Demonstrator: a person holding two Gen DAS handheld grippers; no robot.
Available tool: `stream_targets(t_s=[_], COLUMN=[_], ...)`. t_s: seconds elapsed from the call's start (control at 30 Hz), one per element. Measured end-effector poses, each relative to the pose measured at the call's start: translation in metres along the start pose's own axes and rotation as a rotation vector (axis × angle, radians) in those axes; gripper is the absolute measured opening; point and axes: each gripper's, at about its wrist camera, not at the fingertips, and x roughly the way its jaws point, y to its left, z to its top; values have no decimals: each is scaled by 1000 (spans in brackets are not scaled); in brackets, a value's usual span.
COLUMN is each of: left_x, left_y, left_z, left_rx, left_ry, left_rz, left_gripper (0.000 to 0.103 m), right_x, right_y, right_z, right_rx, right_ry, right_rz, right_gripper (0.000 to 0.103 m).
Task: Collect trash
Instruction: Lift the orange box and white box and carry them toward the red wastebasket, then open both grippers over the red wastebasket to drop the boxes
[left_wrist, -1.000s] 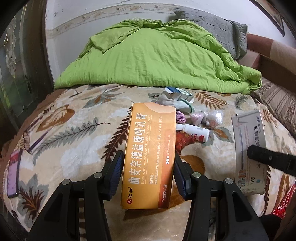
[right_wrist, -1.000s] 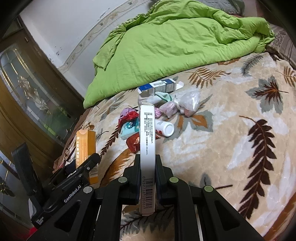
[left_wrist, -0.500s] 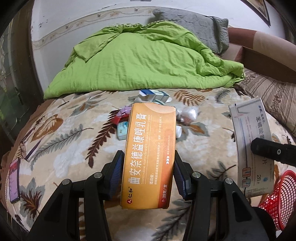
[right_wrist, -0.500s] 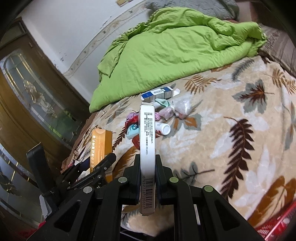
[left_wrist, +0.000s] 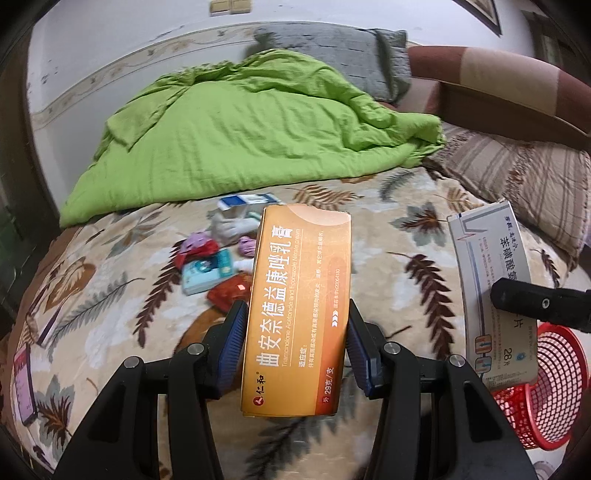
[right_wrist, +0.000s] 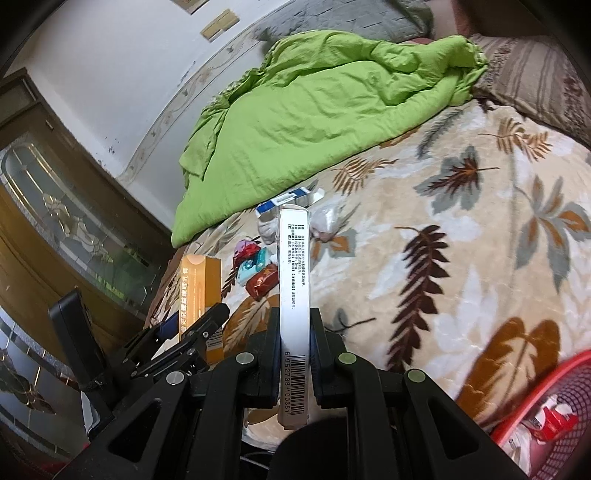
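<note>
My left gripper (left_wrist: 295, 325) is shut on an orange medicine box (left_wrist: 297, 310), held up over the leaf-patterned bed; it also shows in the right wrist view (right_wrist: 201, 291). My right gripper (right_wrist: 293, 332) is shut on a flat white medicine box (right_wrist: 293, 295), seen edge-on; it also shows in the left wrist view (left_wrist: 491, 273). A red mesh basket (left_wrist: 546, 387) stands at the lower right, below the white box, and holds some trash in the right wrist view (right_wrist: 554, 417). A heap of small trash (left_wrist: 214, 258) lies on the bed ahead.
A crumpled green quilt (left_wrist: 240, 140) covers the back of the bed. Striped pillows (left_wrist: 517, 177) lie at the right. A phone (left_wrist: 22, 384) lies at the bed's left edge. A wooden glass-door cabinet (right_wrist: 55, 229) stands to the left.
Both grippers have pulled back and up from the trash heap with their boxes. The red basket has come into view at the lower right.
</note>
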Motion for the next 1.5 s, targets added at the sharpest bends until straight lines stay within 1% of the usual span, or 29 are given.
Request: stream_targets(t_s=[0.43, 0.57, 0.73, 0.9, 1.0, 1.1, 1.2, 1.23, 1.27, 1.3, 1.37, 1.5], left_x=[-9, -11, -19, -26, -26, -20, -17, -17, -17, -18, -20, -23], left_y=[-58, -75, -109, -162, -197, -228, -250, -253, -257, -259, -256, -246], left_z=[7, 10, 12, 4, -4, -14, -21, -22, -24, -25, -24, -19], left_rx=[96, 118, 182, 281, 333, 367, 391, 396, 399, 402, 396, 371], left_ry=[1, 13, 25, 63, 113, 211, 269, 278, 286, 291, 278, 256], left_rz=[-104, -157, -268, -433, -533, -640, -696, -702, -703, -702, -697, -676], left_gripper=[50, 50, 50, 50, 50, 50, 51, 51, 57, 65, 67, 67], right_x=[-53, -75, -116, -164, -182, -191, -192, -191, -190, -190, -192, -192], right_y=[-41, -57, -83, -118, -137, -155, -168, -172, -174, -176, -176, -169], right_z=[-6, -10, -18, -35, -47, -61, -70, -73, -75, -77, -78, -68], right_rx=[75, 109, 163, 226, 266, 304, 329, 338, 343, 345, 342, 319], right_ry=[-60, -83, -125, -159, -159, -137, -108, -91, -79, -79, -89, -112], right_rz=[-55, -92, -160, -260, -305, -341, -375, -381, -384, -391, -405, -403], right_gripper=[14, 14, 14, 14, 14, 14, 17, 18, 20, 26, 35, 35])
